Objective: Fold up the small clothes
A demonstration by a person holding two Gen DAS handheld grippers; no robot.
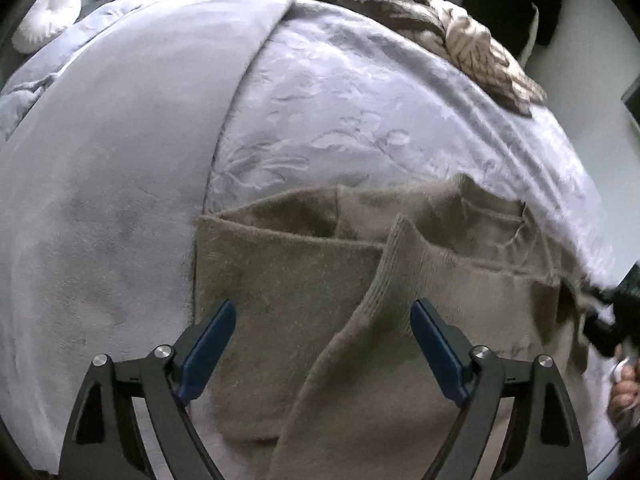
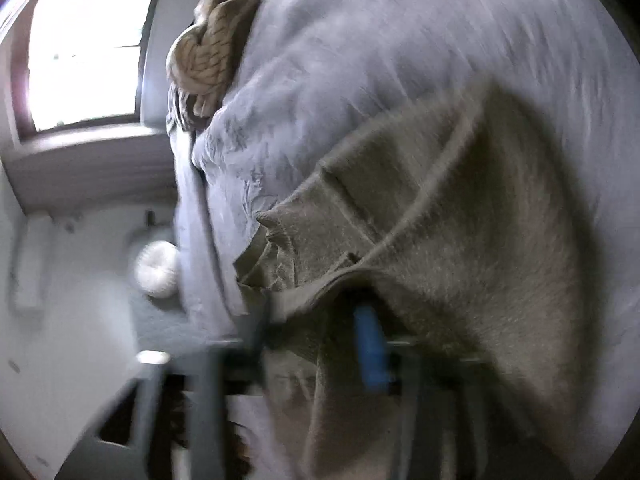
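Observation:
A taupe knit sweater (image 1: 288, 280) lies partly folded on a pale blue bed cover (image 1: 340, 92). One ribbed-cuff sleeve (image 1: 392, 272) lies folded across its body. My left gripper (image 1: 322, 316) is open and empty, hovering over the sweater's near part, with its blue pads on either side of the sleeve. In the blurred right wrist view the right gripper (image 2: 316, 320) is closed on the edge of the sweater (image 2: 460, 232), with cloth between its blue pad (image 2: 370, 348) and the other finger. The right gripper also shows at the sweater's right edge in the left wrist view (image 1: 612, 312).
A brown and cream patterned garment (image 1: 420, 12) lies bunched at the bed's far edge. A plain grey-blue blanket (image 1: 100, 200) covers the left side of the bed. A white round cushion (image 1: 44, 12) sits at the far left. A window (image 2: 84, 48) and the pale floor (image 2: 68, 300) lie beyond the bed.

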